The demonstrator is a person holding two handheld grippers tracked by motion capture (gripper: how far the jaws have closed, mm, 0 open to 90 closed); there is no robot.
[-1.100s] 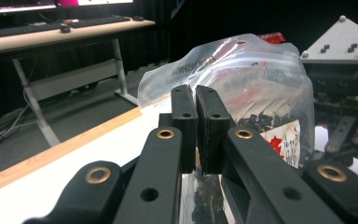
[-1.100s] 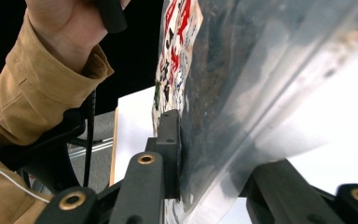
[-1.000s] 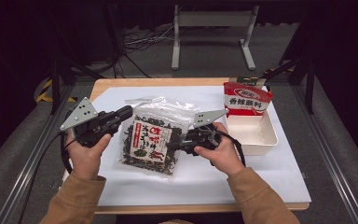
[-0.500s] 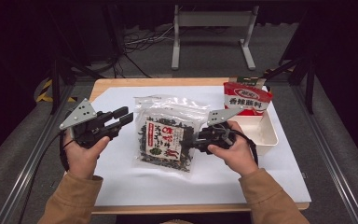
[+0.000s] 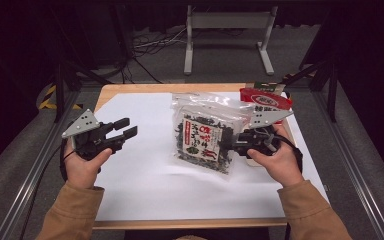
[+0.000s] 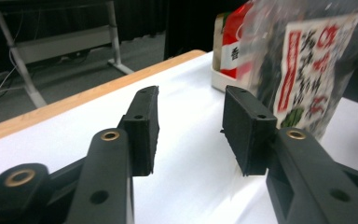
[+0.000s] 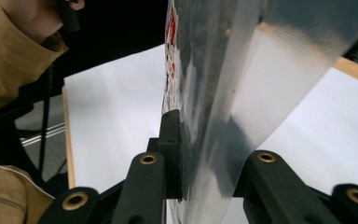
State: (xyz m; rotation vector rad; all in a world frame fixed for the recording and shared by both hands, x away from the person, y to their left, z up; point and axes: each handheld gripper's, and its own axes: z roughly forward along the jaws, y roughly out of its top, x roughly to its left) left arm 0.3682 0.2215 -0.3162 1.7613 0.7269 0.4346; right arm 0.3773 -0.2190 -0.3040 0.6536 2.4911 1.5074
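Seaweed bag [image 5: 207, 140] upright — long axis seemingly vertical — in right gripper [image 5: 235, 148].

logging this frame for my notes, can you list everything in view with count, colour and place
snack bag: 1, clear with dark contents and a red-and-white label, mid-table, raised, its right edge in the right gripper
red packet: 1, red and white, standing in the tray at the table's far right
tray: 1, white, right side, mostly hidden behind the hand
table: 1, wooden, under a white sheet
metal stand: 1, grey, on the floor beyond the table
left gripper: 1, black, over the table's left part, jaws have just been opening, nothing between them
right gripper: 1, black, shut on the bag
sleeves: 2, tan, bottom edge
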